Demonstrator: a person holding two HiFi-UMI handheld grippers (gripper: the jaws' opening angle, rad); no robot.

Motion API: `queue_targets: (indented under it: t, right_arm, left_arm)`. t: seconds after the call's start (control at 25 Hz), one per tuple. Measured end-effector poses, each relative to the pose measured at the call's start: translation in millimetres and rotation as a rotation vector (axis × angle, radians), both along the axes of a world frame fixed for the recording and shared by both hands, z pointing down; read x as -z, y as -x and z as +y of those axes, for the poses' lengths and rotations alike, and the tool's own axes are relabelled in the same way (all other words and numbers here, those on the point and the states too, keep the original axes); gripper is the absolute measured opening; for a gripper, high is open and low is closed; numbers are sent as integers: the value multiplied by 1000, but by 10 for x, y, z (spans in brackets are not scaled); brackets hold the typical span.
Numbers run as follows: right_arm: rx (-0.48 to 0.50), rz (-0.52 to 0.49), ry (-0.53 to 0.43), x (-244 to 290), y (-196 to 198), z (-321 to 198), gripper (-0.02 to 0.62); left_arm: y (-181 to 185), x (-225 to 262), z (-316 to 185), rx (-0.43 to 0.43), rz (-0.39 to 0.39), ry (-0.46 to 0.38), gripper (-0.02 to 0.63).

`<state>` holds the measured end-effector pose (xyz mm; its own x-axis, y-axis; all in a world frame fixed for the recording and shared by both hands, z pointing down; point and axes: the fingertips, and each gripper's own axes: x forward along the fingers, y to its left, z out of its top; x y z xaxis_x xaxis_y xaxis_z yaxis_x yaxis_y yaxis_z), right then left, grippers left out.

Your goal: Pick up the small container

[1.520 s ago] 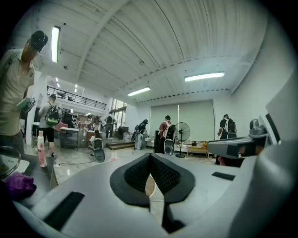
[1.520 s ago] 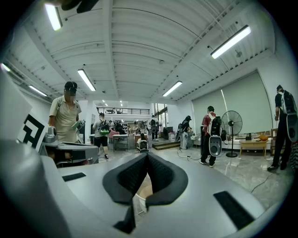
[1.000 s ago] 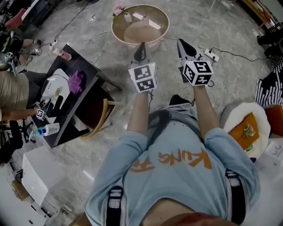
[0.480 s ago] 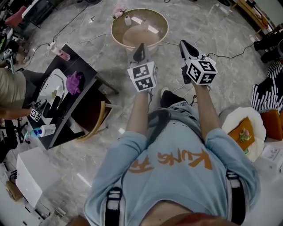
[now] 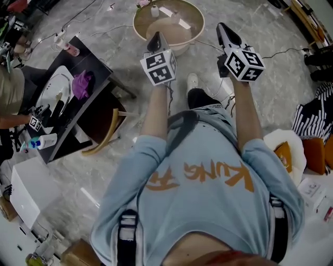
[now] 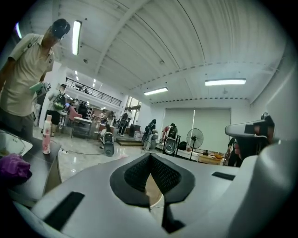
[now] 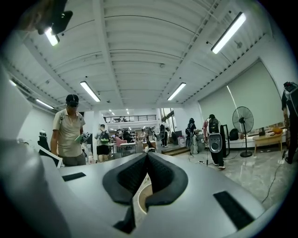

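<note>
- Head view: the left tongs and right tongs are both closed and hold nothing.
- They hang near a big round tub on the floor.
- The small container stands by the tub's far rim.

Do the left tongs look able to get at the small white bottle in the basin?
Probably yes: the left tongs hover at the near rim of the basin, and the white bottle stands uncovered beyond, nothing between. Their jaws are shut, so they must open first.
</note>
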<state>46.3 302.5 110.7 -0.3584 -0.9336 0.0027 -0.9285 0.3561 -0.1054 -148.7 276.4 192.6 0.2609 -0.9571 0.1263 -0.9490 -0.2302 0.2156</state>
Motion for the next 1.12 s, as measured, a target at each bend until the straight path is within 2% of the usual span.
queue_targets:
  t: [0.12,0.28,0.4,0.48,0.6,0.88,1.0,1.12]
  right_arm:
    - [-10,-29,-7,-30,-148,-313,11]
    - [-36,-105,21,-272,-339,-906,11]
    - [-24,-116,46,-447,-472,-1360,11]
    - [-16,-112,79,-597,-599,-1685,11]
    - [-24,-128,132,-823,-842,-2272,11]
    - [-69,-13,203,-1344,-1460,-3460,11]
    - [-48,0,224,-1475,-1531,-3891,11]
    - [-22,-6,256,-1631,-1493,-4144,11]
  left_arm:
    - [-105,-18,-266,-7,-28,-16,23]
    - [-182,-212,-700,-7,-83,25,23]
    - [-289,-268,-1106,3,-47,58,23]
    - [-426,-161,-1440,-6,-20,36,23]
    - [-626,-160,-2045,3,-51,27,23]
    - [-857,-678,-3075,64,-60,105,23]
    - [-916,-840,-3461,93,-59,155,23]
    - [-1039,-906,-3669,82,-66,175,23]
